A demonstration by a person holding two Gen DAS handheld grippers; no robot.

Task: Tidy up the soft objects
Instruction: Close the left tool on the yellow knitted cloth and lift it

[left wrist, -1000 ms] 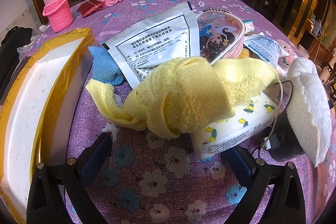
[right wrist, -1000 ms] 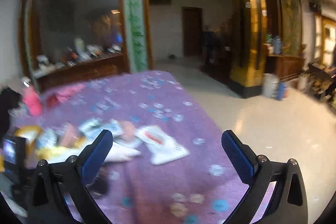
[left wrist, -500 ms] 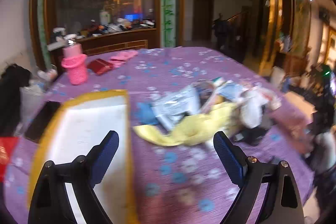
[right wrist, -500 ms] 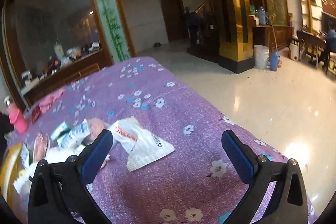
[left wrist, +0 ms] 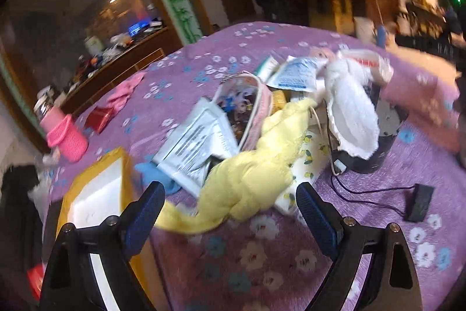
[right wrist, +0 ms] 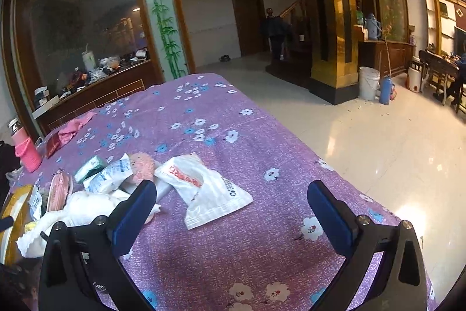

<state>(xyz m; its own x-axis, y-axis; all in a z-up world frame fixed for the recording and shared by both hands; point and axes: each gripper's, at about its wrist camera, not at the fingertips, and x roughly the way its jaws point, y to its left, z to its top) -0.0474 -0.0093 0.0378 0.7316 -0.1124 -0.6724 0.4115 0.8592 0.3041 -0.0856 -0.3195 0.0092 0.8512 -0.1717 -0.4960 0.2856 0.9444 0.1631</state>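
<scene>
The left gripper [left wrist: 230,203] hung over the heap of soft goods on the purple flowered tablecloth [left wrist: 262,261], its blue-padded jaws spread wide with nothing pinched between them. Its jaws had just been closing a little, though nothing lay between them. A second before, this camera sat close over the yellow knitted cloth [left wrist: 256,162]; half a second before, it had pulled back to take in the whole table; at this moment it was tilted and nearer again, the yellow cloth just beyond the fingertips. That suggested a fresh approach, with no item yet moved. Behind the cloth lay a silver printed pouch [left wrist: 198,147], a cartoon-printed zip pouch [left wrist: 247,104] and a lemon-patterned wipes pack [left wrist: 305,159]. A white fluffy cloth [left wrist: 352,118] draped over a dark container [left wrist: 387,145] toward the right edge. The gold-rimmed white tray [left wrist: 96,194] sat empty at the near left corner, the likely destination.

The right gripper [right wrist: 230,214] was likewise spread and empty, poised above bare tablecloth [right wrist: 262,252] near the table's right edge. Its view had dropped from the room toward the table over the second, then settled. A white plastic packet with red lettering [right wrist: 209,188] lay just ahead of its left finger, a pink plush [right wrist: 142,165] behind that, and the white fluffy cloth [right wrist: 84,206] at the left.
</scene>
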